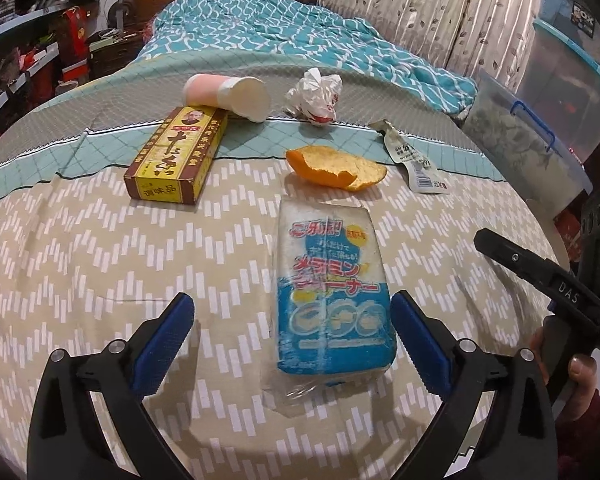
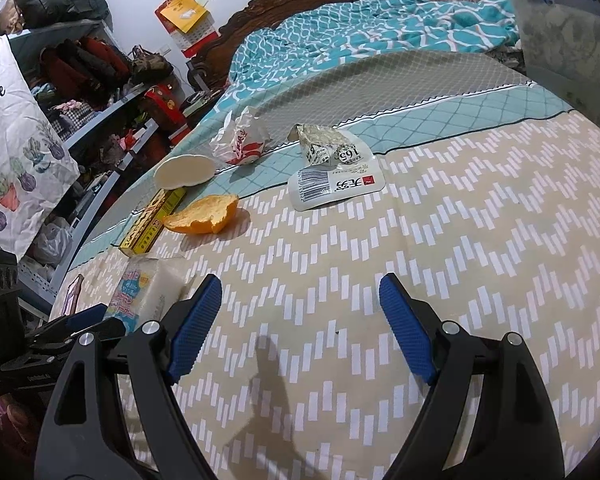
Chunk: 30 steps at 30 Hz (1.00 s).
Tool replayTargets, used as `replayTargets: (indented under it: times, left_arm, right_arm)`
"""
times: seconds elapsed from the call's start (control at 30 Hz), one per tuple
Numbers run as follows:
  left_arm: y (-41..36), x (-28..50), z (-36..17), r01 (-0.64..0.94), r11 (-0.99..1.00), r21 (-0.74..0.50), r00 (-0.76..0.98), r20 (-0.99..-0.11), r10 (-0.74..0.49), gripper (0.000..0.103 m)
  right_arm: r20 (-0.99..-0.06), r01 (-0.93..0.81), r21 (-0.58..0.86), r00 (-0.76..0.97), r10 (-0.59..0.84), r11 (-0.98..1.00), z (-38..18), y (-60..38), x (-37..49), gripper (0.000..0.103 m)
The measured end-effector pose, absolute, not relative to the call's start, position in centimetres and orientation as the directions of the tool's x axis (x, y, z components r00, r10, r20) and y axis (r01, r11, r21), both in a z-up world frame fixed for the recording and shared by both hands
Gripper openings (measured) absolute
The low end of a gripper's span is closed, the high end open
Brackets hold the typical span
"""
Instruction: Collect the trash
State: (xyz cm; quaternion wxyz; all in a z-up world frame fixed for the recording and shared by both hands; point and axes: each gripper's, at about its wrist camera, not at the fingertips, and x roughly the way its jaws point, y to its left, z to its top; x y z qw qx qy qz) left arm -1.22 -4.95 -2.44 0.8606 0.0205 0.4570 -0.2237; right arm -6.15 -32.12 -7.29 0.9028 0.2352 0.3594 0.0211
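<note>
Left wrist view: sponge packet [image 1: 334,300] lies on the bed [image 1: 100,280], between the wide-spread pads of the left claw [image 1: 292,334], nearer the right pad, untouched. Beyond it: orange peel [image 1: 332,168], yellow seasoning box [image 1: 176,156], pink paper cup [image 1: 228,94] on its side, crumpled wrapper [image 1: 314,96], torn barcode pouch [image 1: 416,160]. Right claw [image 2: 300,324] hangs wide over bare bedspread, gripping nothing.

Both wrist views angled down, close over bed [image 1: 100,280]; shared orange peel [image 1: 336,170], sponge pack [image 2: 148,292], wrappers beyond.
</note>
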Motion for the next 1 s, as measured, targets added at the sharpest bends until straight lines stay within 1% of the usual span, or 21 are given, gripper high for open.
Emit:
replayTargets:
  times: [0.4, 0.77, 1.0]
  left_arm:
    - [-3.8, -1.0, -2.7, 0.358, 0.914, -0.189, 0.474, -0.807, -0.353, 0.095]
    - [-4.2, -1.9, -1.9, 0.371, 0.918, -0.137, 0.517, -0.791, -0.327, 0.095]
    - [-4.0, -1.8, -1.8, 0.357, 0.924, -0.138, 0.521, -0.792, -0.32, 0.095]
  right_arm:
    - [-0.638, 0.137, 0.443, 0.743, 0.204, 0.886, -7.3, -32.3, -6.2, 0.081]
    - [-0.634, 0.139, 0.448, 0.746, 0.204, 0.883, -7.2, -32.3, -6.4, 0.081]
    - [-0.632, 0.14, 0.451, 0.747, 0.205, 0.881, -7.1, -32.4, -6.5, 0.081]
